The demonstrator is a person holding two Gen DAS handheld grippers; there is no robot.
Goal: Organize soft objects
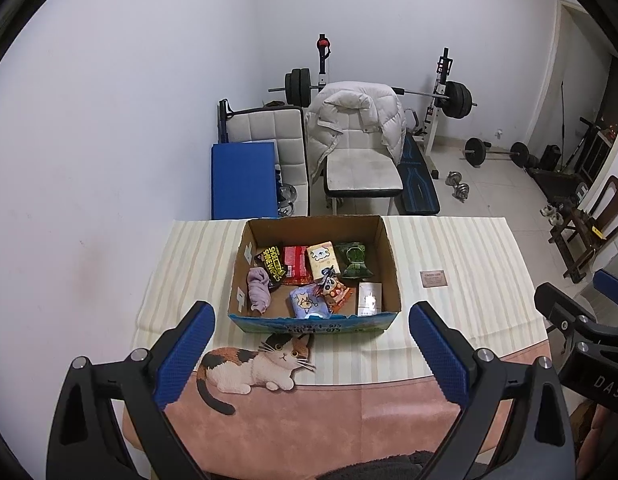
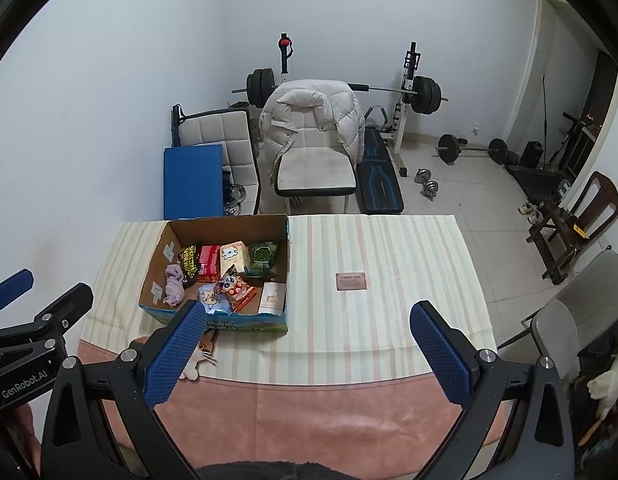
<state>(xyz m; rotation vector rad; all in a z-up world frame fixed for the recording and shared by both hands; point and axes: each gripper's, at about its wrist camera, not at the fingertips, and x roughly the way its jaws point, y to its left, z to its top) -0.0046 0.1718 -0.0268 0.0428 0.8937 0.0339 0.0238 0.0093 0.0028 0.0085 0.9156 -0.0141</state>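
An open cardboard box (image 1: 391,264) stands on the striped tablecloth (image 1: 461,264); it also shows in the right wrist view (image 2: 287,276). Inside lie several soft items: a lilac sock (image 1: 259,286), a black snack pack (image 1: 272,264), a red pack (image 1: 296,264), a cream tissue pack (image 1: 324,260), a green pouch (image 1: 353,260), a blue cat pouch (image 1: 307,302) and an orange cartoon pack (image 1: 336,290). My left gripper (image 1: 311,318) is open and empty, held before the box's near side. My right gripper (image 2: 309,316) is open and empty, to the right of the box.
A cat picture (image 1: 257,364) is printed on the cloth at the near edge. A small brown card (image 2: 351,281) lies right of the box. Behind the table stand a white chair with a coat (image 1: 357,132), a blue pad (image 1: 245,178) and weight equipment (image 1: 457,100).
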